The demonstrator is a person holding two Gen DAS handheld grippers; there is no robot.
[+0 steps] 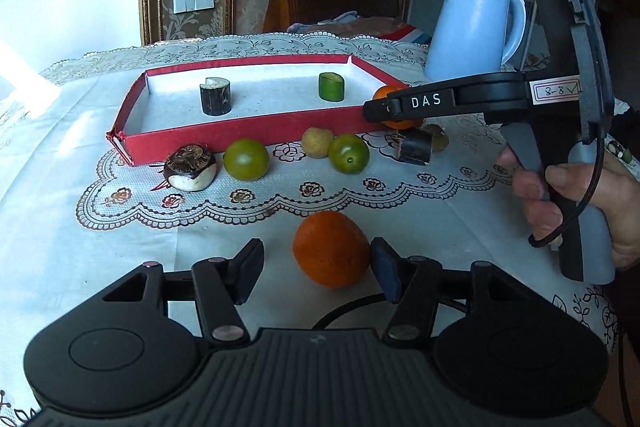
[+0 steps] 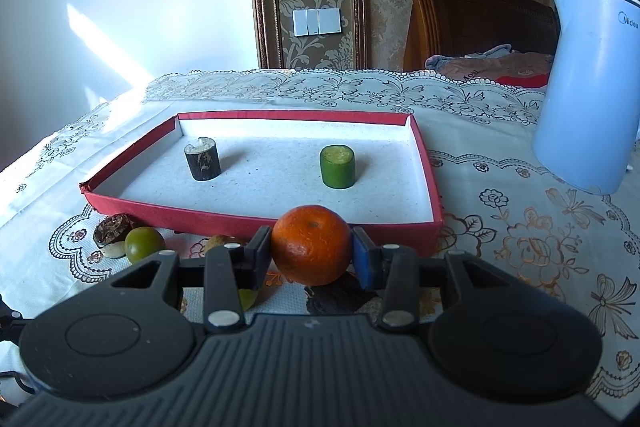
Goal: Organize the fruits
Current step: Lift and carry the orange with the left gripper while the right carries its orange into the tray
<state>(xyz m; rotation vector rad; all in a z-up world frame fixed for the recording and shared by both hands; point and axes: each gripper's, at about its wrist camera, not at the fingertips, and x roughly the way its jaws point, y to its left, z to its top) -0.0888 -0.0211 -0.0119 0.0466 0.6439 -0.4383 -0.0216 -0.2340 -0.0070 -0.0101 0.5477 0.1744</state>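
Left fingers [image 1: 316,273] parted around lying orange [image 1: 331,249] (gap on one side); right fingers [image 2: 311,257] clamp another orange [image 2: 311,245].

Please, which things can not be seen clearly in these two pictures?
- Left wrist view: the far orange is mostly behind the right gripper.
- Left wrist view: a brownish fruit is half hidden by the dark cane piece.
- Right wrist view: fruits beneath the held orange are covered.

A lace-trimmed tablecloth [image 1: 120,115] is spread over the table; a red tray [image 1: 208,143] is set on it, a blue kettle [image 1: 472,27] behind the tray's right corner.
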